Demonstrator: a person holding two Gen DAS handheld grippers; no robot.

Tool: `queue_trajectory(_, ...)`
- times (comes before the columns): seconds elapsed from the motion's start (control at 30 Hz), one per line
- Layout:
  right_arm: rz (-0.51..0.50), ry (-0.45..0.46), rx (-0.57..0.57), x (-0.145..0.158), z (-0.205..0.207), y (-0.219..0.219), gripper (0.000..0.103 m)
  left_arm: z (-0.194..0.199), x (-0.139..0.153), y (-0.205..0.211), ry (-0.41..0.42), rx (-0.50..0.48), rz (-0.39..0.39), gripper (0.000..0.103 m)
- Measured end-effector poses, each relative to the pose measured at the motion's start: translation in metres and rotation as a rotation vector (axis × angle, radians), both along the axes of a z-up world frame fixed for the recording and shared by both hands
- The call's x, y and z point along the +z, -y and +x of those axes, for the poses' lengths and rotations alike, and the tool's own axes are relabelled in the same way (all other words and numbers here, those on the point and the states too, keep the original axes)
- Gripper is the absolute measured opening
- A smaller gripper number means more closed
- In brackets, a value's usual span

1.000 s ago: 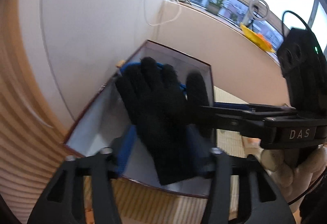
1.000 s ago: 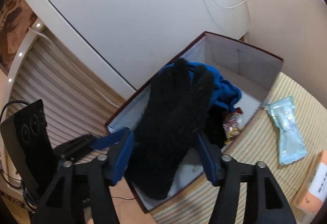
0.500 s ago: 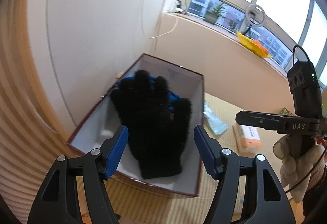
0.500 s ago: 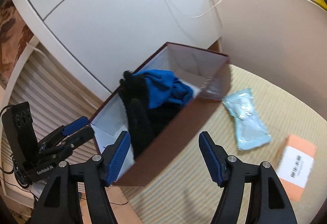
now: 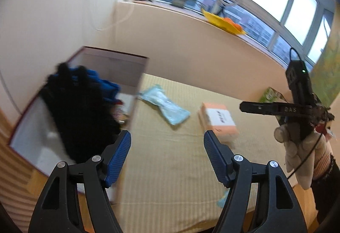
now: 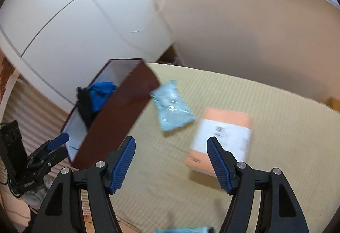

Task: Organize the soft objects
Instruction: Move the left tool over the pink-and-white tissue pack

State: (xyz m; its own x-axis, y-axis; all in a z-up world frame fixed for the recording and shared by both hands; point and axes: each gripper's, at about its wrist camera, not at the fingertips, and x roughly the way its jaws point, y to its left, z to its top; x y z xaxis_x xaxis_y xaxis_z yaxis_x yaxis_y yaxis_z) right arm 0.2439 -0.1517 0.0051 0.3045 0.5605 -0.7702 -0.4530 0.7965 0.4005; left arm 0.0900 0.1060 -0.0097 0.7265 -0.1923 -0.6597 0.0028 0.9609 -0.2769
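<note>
A black glove (image 5: 82, 113) lies in the dark red box (image 5: 114, 58) on top of a blue cloth (image 5: 106, 84). My left gripper (image 5: 166, 137) hangs over the striped mat just right of the box; its jaws are opening with nothing between them. In the right wrist view the box (image 6: 119, 109) shows the glove (image 6: 85, 105) and blue cloth (image 6: 102, 92) inside. My right gripper (image 6: 171, 143) is open and empty above the mat, between the box and an orange carton (image 6: 225, 137). A light blue soft packet (image 6: 172, 109) lies on the mat ahead.
The light blue packet (image 5: 165, 105) and orange carton (image 5: 218, 122) lie on the yellow striped mat (image 5: 170, 169). Another light blue packet (image 6: 182, 229) peeks in at the bottom edge. A white cabinet (image 6: 85, 30) and a beige wall (image 6: 244, 30) bound the far side.
Both grippers let go of the black glove, which now lies in the box. Both have swung right, away from the box and out over the mat.
</note>
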Motion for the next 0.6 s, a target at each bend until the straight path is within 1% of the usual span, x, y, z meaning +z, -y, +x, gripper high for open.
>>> queue_trajectory(0.23, -0.026, -0.063, -0.058, -0.030, 0.007, 0.037, 0.066, 0.023, -0.019, 0.046, -0.052, -0.112, -0.027, 0.072)
queue_trajectory(0.4, -0.011, -0.112, -0.073, -0.047, 0.012, 0.046, 0.066, 0.043, -0.035, 0.073, -0.098, -0.165, -0.059, 0.072)
queue_trajectory(0.5, -0.006, -0.135, -0.071, -0.055, 0.015, 0.047, 0.066, 0.056, -0.043, 0.087, -0.123, -0.187, -0.065, 0.072)
queue_trajectory(0.6, 0.006, -0.162, -0.071, -0.063, 0.020, 0.045, 0.066, 0.070, -0.052, 0.099, -0.159, -0.216, -0.087, 0.072)
